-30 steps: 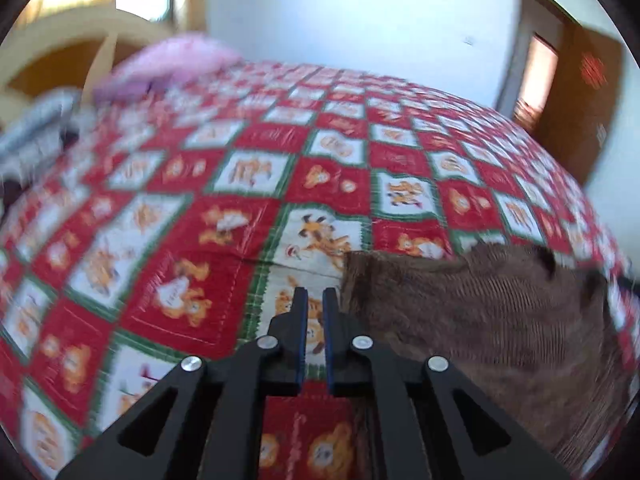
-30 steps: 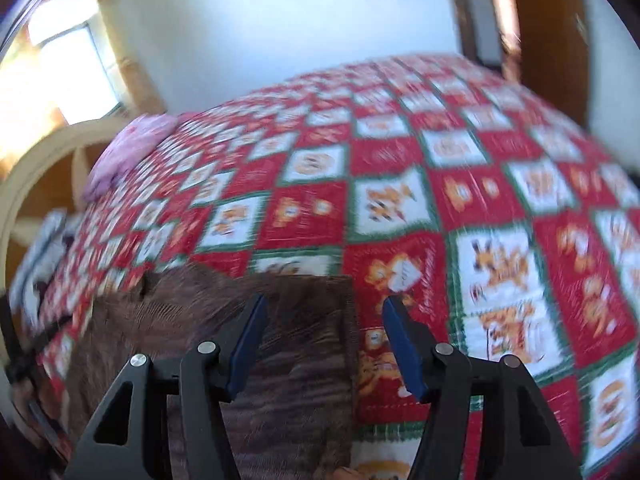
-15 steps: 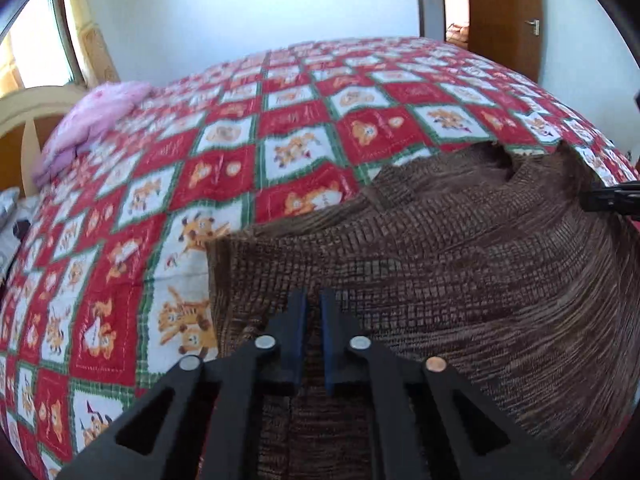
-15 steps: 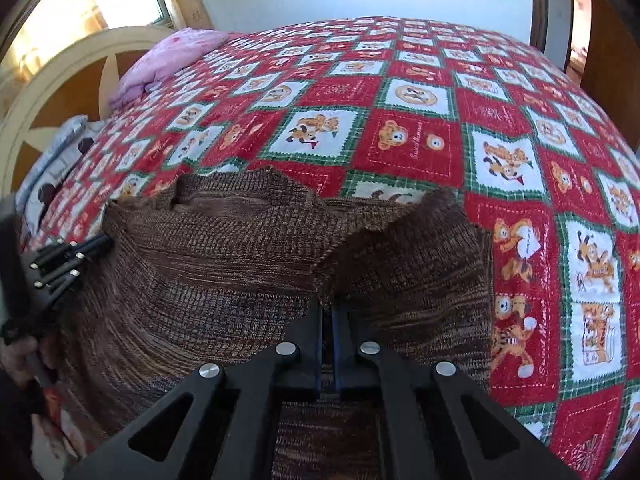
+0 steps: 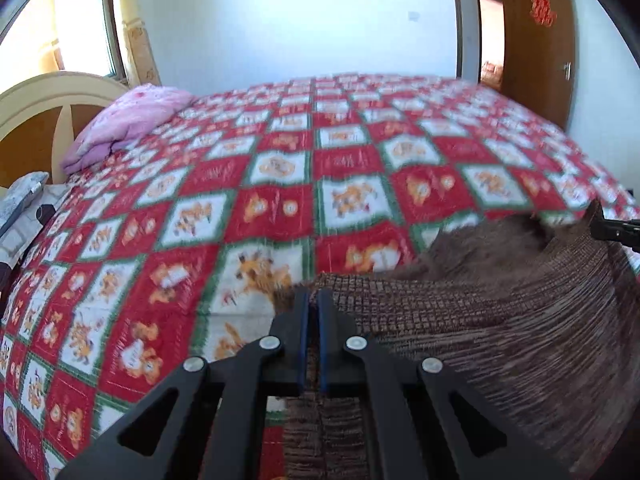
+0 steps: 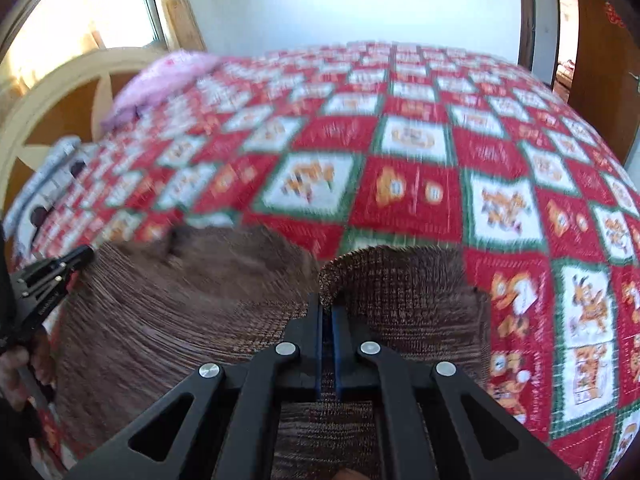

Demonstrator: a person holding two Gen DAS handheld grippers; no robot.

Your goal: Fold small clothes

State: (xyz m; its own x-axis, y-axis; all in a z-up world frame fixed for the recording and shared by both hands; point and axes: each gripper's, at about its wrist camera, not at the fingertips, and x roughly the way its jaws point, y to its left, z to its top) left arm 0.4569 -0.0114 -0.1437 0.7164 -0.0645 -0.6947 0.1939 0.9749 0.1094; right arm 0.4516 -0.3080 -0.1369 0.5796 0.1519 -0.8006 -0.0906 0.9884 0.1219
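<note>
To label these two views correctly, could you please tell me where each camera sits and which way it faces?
Left wrist: on the left gripper, looking down over the brown knitted garment and the red checked bedspread; the right gripper shows at the right edge.
Right wrist: on the right gripper, pinching the garment; the left gripper and a hand at left.
Shared: garment, bedspread, pink pillow.

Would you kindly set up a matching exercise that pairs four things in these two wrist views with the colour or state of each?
Things:
1. sweater
2. pillow
3. bedspread
4. door

Colour or state:
A. pink, lying by the headboard
B. brown wood, standing open
C. brown knit, pinched at two edges, one in each gripper's jaws
D. red, white and green checks with cartoon animals

Pairs: 1-C, 2-A, 3-D, 4-B
</note>
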